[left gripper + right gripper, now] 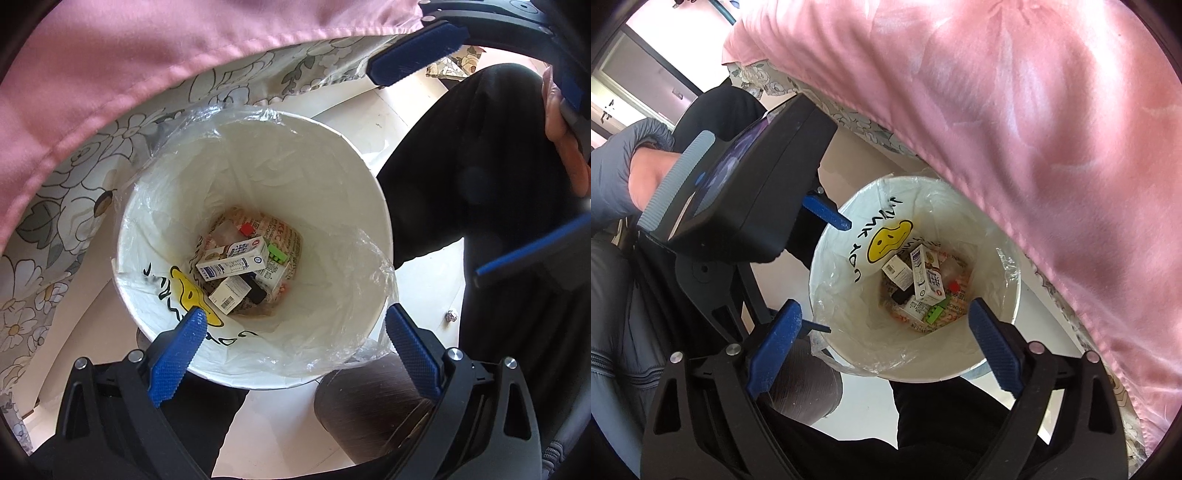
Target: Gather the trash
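Blue-padded fingers [177, 354] of the left gripper [295, 332] are standing wide apart over the white trash bin [369, 206], holding nothing. Beside it, the right gripper [882, 334] is also hanging spread and empty above the same bin. Inside the clear liner [373, 266], a milk carton [232, 258], a barcoded box [231, 293], a green brick [277, 253] and printed wrappers are lying at the bottom. Pink bedding [1034, 129] is draping alongside.

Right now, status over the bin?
Left gripper and right gripper open, empty, above the trash bin. Milk carton and small boxes at the bottom. Pink cloth overhangs one side; drop path clear.
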`<state>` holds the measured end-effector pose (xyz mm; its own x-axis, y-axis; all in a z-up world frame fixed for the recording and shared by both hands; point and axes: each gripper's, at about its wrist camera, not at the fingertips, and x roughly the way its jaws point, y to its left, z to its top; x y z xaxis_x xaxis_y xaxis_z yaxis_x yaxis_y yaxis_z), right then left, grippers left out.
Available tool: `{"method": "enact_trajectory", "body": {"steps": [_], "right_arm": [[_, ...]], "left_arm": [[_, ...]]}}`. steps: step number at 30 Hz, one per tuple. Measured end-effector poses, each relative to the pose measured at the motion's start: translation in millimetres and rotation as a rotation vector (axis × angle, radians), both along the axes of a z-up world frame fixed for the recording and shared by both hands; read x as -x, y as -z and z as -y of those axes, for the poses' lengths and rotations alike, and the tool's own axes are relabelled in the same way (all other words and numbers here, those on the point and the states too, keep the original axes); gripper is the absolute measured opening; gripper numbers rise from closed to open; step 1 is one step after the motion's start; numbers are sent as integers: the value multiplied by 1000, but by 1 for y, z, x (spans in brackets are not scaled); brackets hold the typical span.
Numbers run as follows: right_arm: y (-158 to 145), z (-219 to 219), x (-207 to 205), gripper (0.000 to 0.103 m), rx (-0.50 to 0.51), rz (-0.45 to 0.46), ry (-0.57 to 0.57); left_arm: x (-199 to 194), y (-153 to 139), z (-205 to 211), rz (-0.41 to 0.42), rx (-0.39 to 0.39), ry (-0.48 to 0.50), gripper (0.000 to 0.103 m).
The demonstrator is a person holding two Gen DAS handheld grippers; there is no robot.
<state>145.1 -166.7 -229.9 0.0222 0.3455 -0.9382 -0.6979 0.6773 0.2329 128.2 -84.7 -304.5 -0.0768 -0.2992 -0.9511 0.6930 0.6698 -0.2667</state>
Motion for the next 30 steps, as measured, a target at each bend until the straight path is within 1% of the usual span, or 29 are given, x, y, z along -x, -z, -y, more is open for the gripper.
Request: {"method": "enact_trajectory", "body": {"steps": [4, 7, 9, 14, 16, 18, 20, 23, 25, 27, 30], "right_arm": [[-13, 6, 7, 90, -16, 39, 40], [-30, 14, 15, 90, -34, 92, 86], [-43, 20, 21, 91, -40, 135, 143], [-81, 35, 39, 91, -60, 255, 322], [-97, 41, 45, 91, -69, 284, 419], [-115, 45, 54, 91, -93, 323, 483], [-131, 49, 63, 91, -106, 358, 558], [-148, 55, 75, 91, -111, 381, 680], [-160, 59, 86, 91, -116, 397, 755], [-170, 61, 99, 91, -119, 432, 827], [-187, 61, 118, 91, -106, 478, 899]], "left_arm": [[3, -15, -2, 34, 4, -20, 99], [5, -33, -6, 81, 8, -62, 99], [6, -50, -11, 131, 5, -101, 99], [10, -102, -22, 247, 20, -235, 99], [14, -125, -25, 295, 24, -289, 99], [19, -149, -27, 344, 28, -345, 99], [22, -171, -30, 393, 15, -407, 99], [29, -199, -32, 463, -8, -491, 99], [35, -213, -34, 491, -16, -540, 99], [41, -224, -35, 513, -25, -579, 99], [53, -237, -36, 532, -27, -620, 99]]}}
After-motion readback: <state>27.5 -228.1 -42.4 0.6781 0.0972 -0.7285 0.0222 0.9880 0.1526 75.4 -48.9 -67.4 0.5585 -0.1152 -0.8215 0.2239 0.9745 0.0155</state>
